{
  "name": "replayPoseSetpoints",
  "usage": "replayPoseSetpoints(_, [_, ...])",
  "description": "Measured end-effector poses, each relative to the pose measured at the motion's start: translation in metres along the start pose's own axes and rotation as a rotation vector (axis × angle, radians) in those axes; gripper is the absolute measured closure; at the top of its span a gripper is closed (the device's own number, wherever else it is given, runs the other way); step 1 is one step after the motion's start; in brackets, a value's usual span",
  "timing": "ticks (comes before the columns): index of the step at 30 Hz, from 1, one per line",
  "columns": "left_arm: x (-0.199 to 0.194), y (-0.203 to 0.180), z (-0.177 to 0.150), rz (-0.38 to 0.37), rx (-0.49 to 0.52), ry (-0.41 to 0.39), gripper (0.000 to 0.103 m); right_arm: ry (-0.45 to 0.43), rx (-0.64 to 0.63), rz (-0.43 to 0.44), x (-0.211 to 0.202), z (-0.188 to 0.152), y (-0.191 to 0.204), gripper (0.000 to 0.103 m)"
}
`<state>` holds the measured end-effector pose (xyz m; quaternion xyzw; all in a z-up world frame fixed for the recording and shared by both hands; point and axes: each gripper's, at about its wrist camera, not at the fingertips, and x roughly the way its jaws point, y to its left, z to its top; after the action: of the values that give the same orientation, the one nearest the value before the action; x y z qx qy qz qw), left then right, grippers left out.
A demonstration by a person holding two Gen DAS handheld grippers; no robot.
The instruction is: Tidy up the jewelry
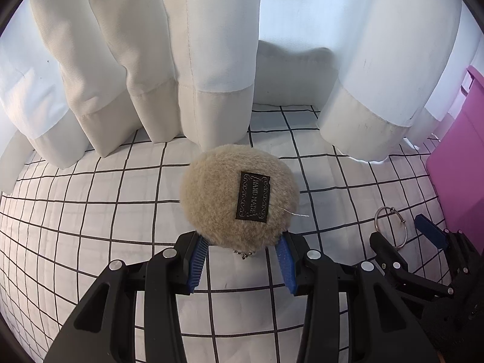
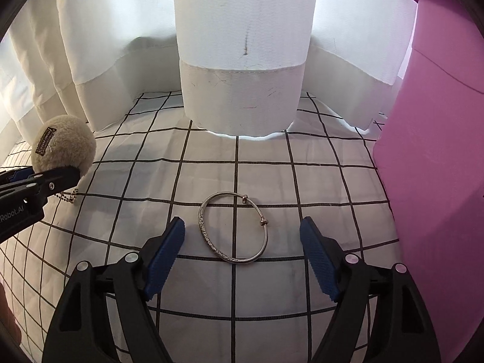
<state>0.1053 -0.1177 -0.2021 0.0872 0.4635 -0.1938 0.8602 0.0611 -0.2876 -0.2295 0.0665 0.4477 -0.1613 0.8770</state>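
Left gripper (image 1: 242, 260) first: its blue pads (image 1: 198, 261) sit against the near edge of the pompom (image 1: 237, 193), one on each side, clamped on it. The pompom is a round beige fluffy ball with a dark woven label (image 1: 253, 196) on top. Under its near edge, between the pads, a short ball chain (image 1: 244, 254) hangs down to the cloth (image 1: 106, 211). From the right wrist view the pompom (image 2: 65, 143) looks lifted a little off the cloth, chain (image 2: 68, 196) trailing beneath it.

Right gripper (image 2: 242, 257) now: fingers spread wide, holding nothing. The bangle (image 2: 233, 228) lies flat on the cloth between them, touching neither pad. It is a thin silver ring with a patterned stretch on its left side and two small copper-coloured beads on its right side. From the left wrist view the bangle (image 1: 390, 227) lies to the right of the pompom, with the right gripper (image 1: 402, 236) around it.

The cloth is white with a black grid. Behind the pompom hang white curtains (image 1: 211, 60). Far right of the pompom, past the bangle, stands a pink box (image 2: 438, 151).
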Motion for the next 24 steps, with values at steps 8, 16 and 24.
replayPoseSetpoints(8, [0.0,0.002,0.0,0.0,-0.007,0.001,0.063,-0.009,0.029,0.018,-0.006,0.0,-0.011,0.059])
replayPoseSetpoints(16, [-0.01,0.002,0.0,0.0,-0.01,-0.016,0.063,-0.04,0.049,0.029,-0.023,0.0,-0.015,0.06])
replayPoseSetpoints(24, [-0.016,0.002,-0.002,-0.001,-0.007,-0.015,0.063,-0.067,0.046,0.044,-0.04,0.006,-0.014,0.06])
